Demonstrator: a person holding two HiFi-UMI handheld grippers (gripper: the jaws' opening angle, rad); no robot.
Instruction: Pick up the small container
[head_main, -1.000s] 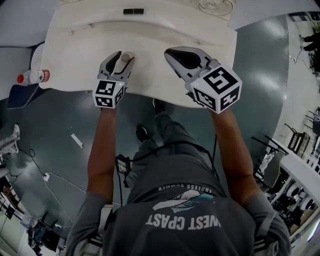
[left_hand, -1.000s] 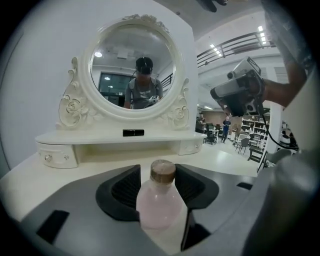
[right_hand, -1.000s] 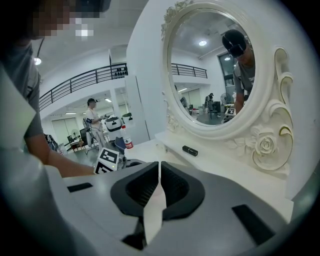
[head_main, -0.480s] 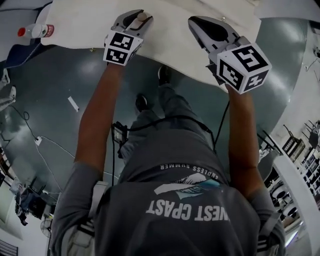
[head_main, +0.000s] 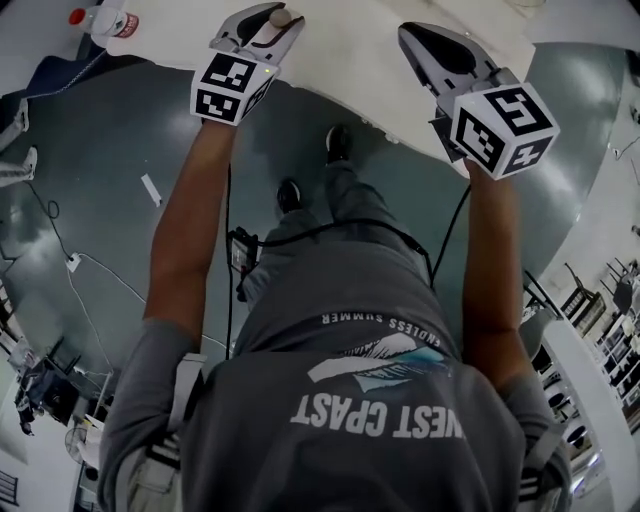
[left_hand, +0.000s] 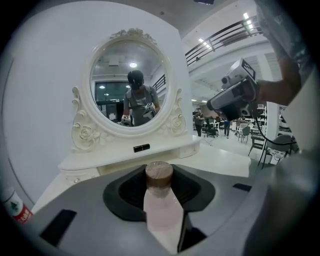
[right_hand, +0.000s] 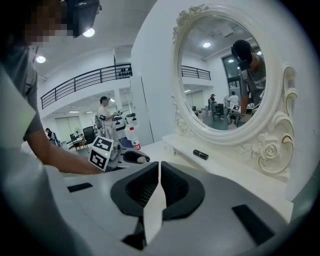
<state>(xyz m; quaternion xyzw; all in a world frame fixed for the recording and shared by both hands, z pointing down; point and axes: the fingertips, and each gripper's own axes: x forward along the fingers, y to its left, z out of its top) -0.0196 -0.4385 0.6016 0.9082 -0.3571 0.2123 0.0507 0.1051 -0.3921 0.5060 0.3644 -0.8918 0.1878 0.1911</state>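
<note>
The left gripper (head_main: 278, 20) was clenched on the small pale-pink container with a round brown cap (left_hand: 161, 205). Its jaws had just been closing, with the container between them, and in the left gripper view the pads pressed on both sides of the upright body while the cap stood above them. In the head view the container sat at the gripper's far tip, over the near left part of the white dressing table (head_main: 370, 45). Whether its base touched the tabletop could not be seen.

The right gripper (right_hand: 159, 175) was to the right, over the same table and well apart from the left one. Its jaws were pressed together with nothing between them.

At the far side of the table stood an oval mirror in an ornate cream frame (left_hand: 131, 82), with a small black bar-shaped item (left_hand: 141, 148) on the shelf just below it. A clear plastic bottle with a red cap (head_main: 105, 18) stood at the table's far left edge.
</note>
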